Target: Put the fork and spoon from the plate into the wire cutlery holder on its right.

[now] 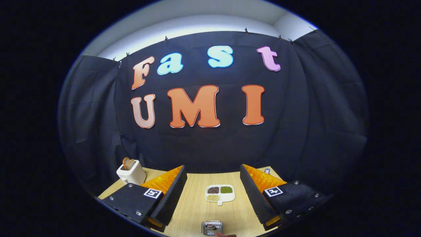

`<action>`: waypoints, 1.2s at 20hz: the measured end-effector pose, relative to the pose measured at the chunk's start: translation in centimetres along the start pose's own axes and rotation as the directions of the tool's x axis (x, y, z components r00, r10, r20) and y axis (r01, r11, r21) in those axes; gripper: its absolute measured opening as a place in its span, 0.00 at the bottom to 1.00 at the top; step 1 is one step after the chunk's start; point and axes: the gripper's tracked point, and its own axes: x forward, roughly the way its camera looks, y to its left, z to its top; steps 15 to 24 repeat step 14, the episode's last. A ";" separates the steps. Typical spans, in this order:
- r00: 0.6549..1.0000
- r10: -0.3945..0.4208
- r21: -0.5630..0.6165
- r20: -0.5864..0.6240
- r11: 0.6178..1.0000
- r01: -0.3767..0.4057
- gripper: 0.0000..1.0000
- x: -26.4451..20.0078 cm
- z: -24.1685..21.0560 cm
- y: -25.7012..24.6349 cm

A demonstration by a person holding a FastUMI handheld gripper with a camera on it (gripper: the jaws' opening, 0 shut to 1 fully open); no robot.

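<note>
Between the two spread fingers of the gripper (213, 194) runs a stretch of pale wooden table (194, 210), and nothing is held there: the fingers stand wide apart with open tabletop between their ridged pads. Just ahead of them, roughly midway, lies a small white sectioned dish (220, 194) with a short handle tab on its near side; its three compartments hold dark brown, green and pale yellowish grains. Nearer than the dish, at the closest part of the table that shows, sits a small shiny metal object (212, 227), too cut off and blurred to tell whether it is the cutlery holder or something else; a reddish sliver touches its right near corner. Beyond the left finger, at the table's far left, stands a white toaster (131, 173) with brown slices of bread (128, 163) upright in its slots. Beyond the right finger a small round silvery knob (267, 170) peeks up near the far edge
</note>
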 end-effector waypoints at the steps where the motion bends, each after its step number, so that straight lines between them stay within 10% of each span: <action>1: 1.000 -0.002 -0.002 0.030 1.000 0.002 0.97 -0.2 0.9 0.1; 24: 0.971 0.015 0.010 0.239 1.000 -0.018 0.97 -1.5 6.8 0.5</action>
